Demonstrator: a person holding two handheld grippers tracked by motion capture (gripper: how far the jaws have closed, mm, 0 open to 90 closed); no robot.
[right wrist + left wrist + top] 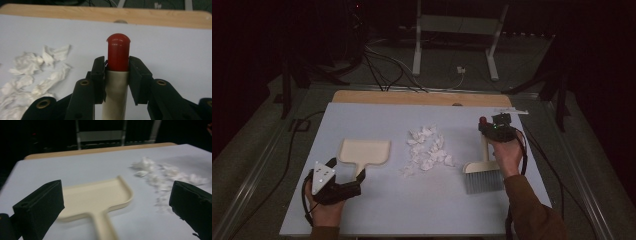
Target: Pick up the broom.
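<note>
Right tool [117,75] clamps brush [483,176] handle; left tool [117,205] gapes wide, empty, straddling dustpan [97,195] handle.

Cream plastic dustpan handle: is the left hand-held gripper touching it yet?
Apart. The left gripper view shows the handle between the open left hand-held gripper jaws, gaps both sides.

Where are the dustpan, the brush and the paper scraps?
dustpan [364,151], high view, middle of its tray.
brush [483,181], high view, on its grey bristles.
paper scraps [427,150], high view, centre of the white pile.
</note>
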